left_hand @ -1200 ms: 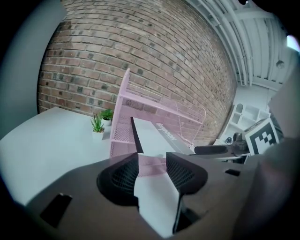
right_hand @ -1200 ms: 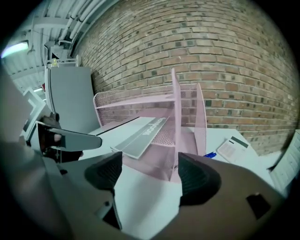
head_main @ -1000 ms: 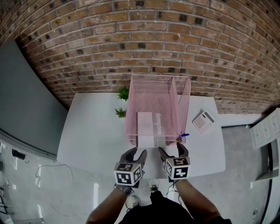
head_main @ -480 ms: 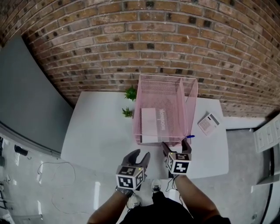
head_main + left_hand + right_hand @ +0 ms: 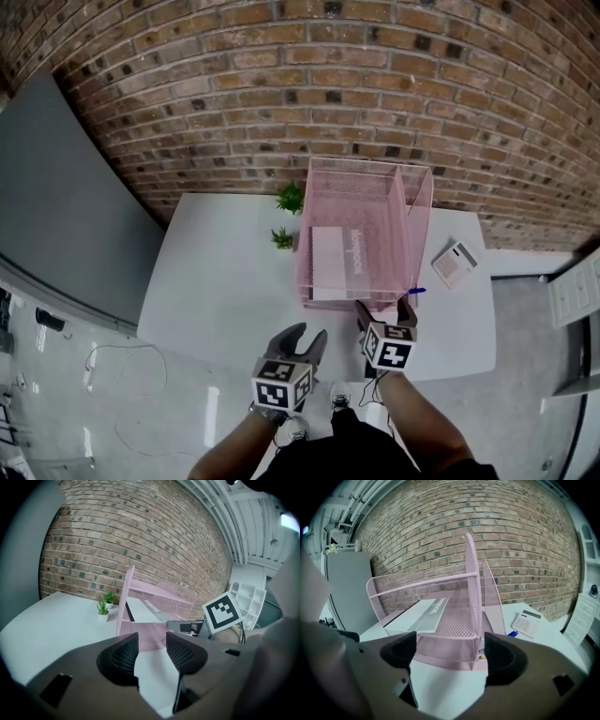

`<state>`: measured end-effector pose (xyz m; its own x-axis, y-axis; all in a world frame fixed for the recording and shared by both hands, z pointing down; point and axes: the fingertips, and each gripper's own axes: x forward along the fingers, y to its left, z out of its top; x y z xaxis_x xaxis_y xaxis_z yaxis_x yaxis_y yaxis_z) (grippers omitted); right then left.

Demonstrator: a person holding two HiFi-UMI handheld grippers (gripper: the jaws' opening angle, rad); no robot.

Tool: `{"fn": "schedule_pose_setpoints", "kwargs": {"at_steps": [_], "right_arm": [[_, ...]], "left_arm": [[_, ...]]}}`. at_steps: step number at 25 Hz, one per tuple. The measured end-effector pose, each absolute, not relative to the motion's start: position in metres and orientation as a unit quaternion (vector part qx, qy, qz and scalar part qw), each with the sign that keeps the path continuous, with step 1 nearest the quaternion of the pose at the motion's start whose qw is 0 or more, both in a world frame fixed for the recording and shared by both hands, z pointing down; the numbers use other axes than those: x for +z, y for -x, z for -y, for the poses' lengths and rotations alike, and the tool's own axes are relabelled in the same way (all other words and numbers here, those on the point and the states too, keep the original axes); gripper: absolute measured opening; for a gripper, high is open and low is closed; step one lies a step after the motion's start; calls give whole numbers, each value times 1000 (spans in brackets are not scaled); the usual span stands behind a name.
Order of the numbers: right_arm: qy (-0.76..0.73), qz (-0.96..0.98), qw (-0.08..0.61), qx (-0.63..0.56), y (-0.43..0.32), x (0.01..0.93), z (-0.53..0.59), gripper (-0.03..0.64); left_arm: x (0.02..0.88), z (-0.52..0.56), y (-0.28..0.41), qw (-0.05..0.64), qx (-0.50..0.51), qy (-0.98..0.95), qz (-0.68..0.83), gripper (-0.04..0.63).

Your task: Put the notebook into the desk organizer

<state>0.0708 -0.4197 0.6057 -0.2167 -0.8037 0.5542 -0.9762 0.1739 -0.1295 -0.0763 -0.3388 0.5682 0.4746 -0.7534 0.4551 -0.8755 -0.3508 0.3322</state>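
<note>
Both tools are empty: the left hand-held gripper (image 5: 302,336) holds its jaws apart at the front edge of the bench (image 5: 216,272), and the right hand-held gripper (image 5: 384,314) is opening with nothing between its jaws. The notebook (image 5: 328,262) lies flat inside the pink desk organizer (image 5: 367,167). The placement appears complete, and only withdrawal seems left.

Left gripper (image 5: 152,640) jaws apart, empty, over white table (image 5: 47,620); notebook (image 5: 143,611) lies in pink desk organizer (image 5: 123,609) ahead

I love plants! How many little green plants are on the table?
2. The far plant stands nearer the wall, the near plant before it, both left of the pink organizer. Others may be hidden behind it.
</note>
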Motion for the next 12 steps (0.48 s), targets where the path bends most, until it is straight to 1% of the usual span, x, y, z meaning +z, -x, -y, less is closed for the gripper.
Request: {"fn": "schedule_pose_setpoints", "kwargs": {"at_steps": [3, 8, 10, 12], "right_arm": [[-596, 747, 178, 236, -70, 601, 414, 462], [-586, 760, 160, 231, -67, 583, 397, 440], [-582, 767, 151, 223, -64, 572, 388, 418], [-578, 776, 141, 211, -59, 559, 377, 373]], "left_arm": [[562, 336, 80, 268, 108, -817, 499, 183], [548, 327, 86, 254, 98, -824, 497, 183], [540, 321, 90, 246, 94, -827, 497, 179], [532, 313, 94, 236, 92, -830, 497, 172]]}}
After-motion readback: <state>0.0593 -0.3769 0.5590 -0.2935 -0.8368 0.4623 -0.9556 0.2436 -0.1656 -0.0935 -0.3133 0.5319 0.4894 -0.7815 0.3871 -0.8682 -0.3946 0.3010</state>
